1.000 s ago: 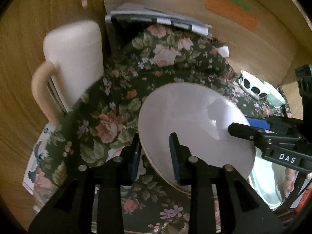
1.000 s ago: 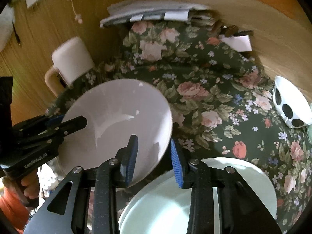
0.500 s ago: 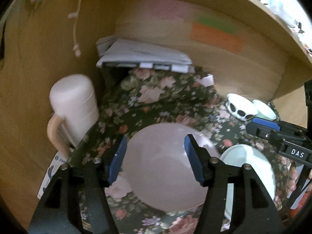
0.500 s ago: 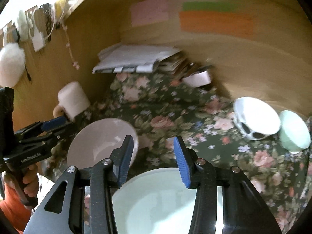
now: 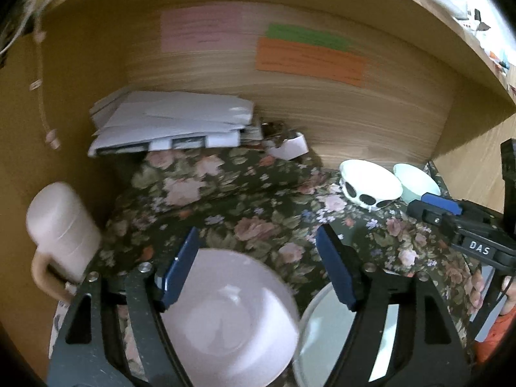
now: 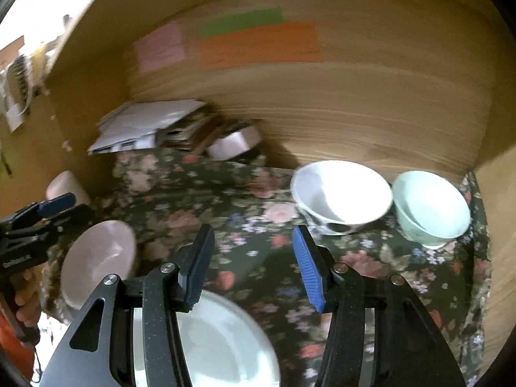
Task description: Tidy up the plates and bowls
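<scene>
Nearest the cameras, the left gripper (image 5: pixel 258 266) and right gripper (image 6: pixel 251 266) hang over a floral cloth (image 6: pixel 245 193), jaws opening, gripping nothing. Below them a pink bowl (image 5: pixel 229 316) sits beside a pale green plate (image 6: pixel 219 342). Farther back stand a spotted white bowl (image 6: pixel 342 193) and a mint bowl (image 6: pixel 430 208).

I see a dark green cloth (image 5: pixel 258 193) with pink roses; a pale pink bowl (image 5: pixel 225 316); a light green plate (image 6: pixel 219 348); a white bowl with black spots (image 5: pixel 371 183); a mint green bowl (image 6: pixel 432 206); pink, green and orange notes (image 5: pixel 309 58) on brown wood.
</scene>
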Tool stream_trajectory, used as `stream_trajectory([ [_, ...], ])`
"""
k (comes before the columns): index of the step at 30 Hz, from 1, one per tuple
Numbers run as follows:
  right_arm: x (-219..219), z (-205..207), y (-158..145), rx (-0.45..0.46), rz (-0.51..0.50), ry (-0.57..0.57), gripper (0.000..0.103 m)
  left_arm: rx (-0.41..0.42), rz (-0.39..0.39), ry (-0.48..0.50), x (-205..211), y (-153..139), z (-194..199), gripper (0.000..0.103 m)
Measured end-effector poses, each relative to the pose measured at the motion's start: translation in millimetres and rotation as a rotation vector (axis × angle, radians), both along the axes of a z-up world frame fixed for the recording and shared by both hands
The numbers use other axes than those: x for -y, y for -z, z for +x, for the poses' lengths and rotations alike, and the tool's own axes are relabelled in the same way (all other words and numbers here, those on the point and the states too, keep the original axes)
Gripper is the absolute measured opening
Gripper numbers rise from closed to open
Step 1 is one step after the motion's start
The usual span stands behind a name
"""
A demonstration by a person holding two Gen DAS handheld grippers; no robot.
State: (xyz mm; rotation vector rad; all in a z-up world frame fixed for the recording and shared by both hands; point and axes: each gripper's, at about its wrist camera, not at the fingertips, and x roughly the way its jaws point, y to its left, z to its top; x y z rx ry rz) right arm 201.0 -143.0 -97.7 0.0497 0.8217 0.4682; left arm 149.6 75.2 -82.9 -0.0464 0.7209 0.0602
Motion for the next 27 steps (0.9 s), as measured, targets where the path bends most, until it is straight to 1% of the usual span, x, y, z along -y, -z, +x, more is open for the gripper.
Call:
stream_trajectory([
  [3, 14.4, 11.5, 6.6, -0.013, -0.004, 0.032, 0.047, -0.009, 0.0, 0.02, 11.4, 2.5, 16.6, 0.075],
  [7, 30.7, 29.0, 19.4, -0.033, -0.023, 0.083, 0.047, -0.044, 0.009, 0.043, 26.9, 10.3, 43.2, 0.075],
  [12, 50.1, 56.0, 42.3, -0.093, -0.041, 0.136, 0.047, -0.088, 0.028, 0.067, 39.9, 21.2, 70.3, 0.075],
  [19, 60.5, 85.9, 61.1, -0.133, -0.058, 0.187, 0.047, -0.164, 0.001, 0.086, 50.2, 38.8, 113.4, 0.075],
  [27, 63.6, 109.8, 86.8, -0.211, -0.046, 0.206, 0.047, -0.187, 0.029, 0.113, 64.9, 49.1, 150.1, 0.075],
])
